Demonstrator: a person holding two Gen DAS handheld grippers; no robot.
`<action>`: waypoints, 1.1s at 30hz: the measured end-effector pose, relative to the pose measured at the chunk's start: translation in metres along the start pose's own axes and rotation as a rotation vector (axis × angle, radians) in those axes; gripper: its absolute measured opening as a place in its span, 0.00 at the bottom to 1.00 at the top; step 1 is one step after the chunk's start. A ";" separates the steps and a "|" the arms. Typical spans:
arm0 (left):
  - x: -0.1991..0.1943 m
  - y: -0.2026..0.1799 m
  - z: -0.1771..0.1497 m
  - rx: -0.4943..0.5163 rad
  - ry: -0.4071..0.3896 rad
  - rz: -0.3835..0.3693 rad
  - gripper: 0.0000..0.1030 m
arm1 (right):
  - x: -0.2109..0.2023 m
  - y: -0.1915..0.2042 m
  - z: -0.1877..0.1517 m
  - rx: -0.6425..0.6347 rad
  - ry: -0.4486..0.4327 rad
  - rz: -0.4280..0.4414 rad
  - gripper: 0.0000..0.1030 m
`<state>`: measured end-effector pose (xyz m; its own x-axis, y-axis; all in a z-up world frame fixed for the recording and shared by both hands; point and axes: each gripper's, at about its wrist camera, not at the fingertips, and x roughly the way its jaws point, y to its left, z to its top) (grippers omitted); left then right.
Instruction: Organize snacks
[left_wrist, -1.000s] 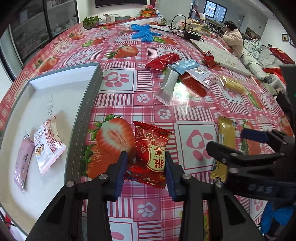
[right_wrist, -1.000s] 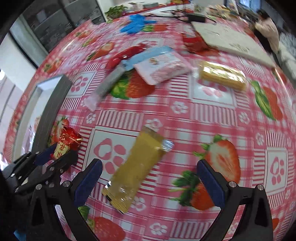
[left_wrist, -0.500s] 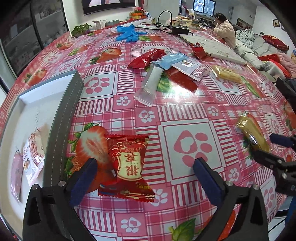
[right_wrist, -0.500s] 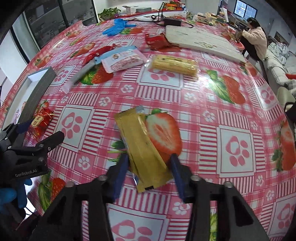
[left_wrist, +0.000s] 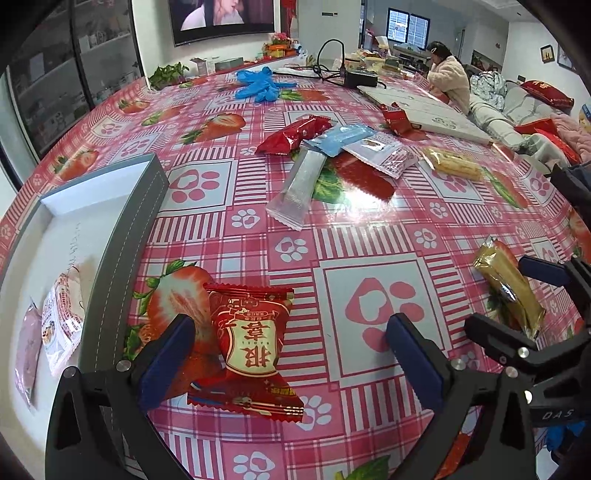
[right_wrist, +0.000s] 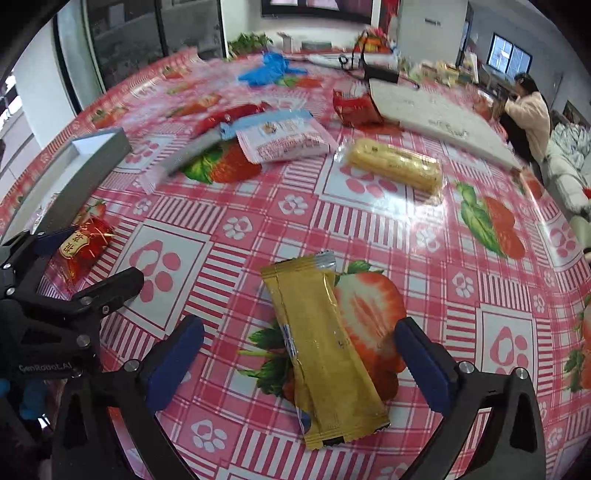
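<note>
While both claws stood over the table (left_wrist: 369, 229):
Left claw (left_wrist: 291, 354): released, jaws wide; red packet (left_wrist: 251, 339) lay between, near left finger.
Right claw (right_wrist: 299, 354): released; gold packet (right_wrist: 325, 350) lay between jaws, untouched.

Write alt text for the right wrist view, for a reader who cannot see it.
The open right gripper frames a gold snack packet lying on the strawberry-print tablecloth. At far left, the left gripper sits by a red candy packet.
</note>
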<state>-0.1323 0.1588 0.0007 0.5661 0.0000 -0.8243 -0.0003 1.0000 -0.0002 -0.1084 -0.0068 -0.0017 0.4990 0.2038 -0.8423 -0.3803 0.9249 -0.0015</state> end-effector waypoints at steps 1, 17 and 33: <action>0.000 0.000 0.000 -0.002 -0.001 0.001 1.00 | 0.000 -0.001 -0.002 -0.005 -0.013 0.005 1.00; -0.001 0.000 -0.002 -0.012 -0.014 0.007 1.00 | -0.001 -0.001 -0.005 -0.007 -0.043 0.010 1.00; -0.001 0.000 -0.002 -0.012 -0.014 0.007 1.00 | -0.001 -0.001 -0.006 -0.006 -0.044 0.010 1.00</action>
<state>-0.1348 0.1587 0.0004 0.5778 0.0068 -0.8162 -0.0139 0.9999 -0.0016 -0.1130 -0.0100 -0.0037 0.5288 0.2271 -0.8178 -0.3902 0.9207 0.0034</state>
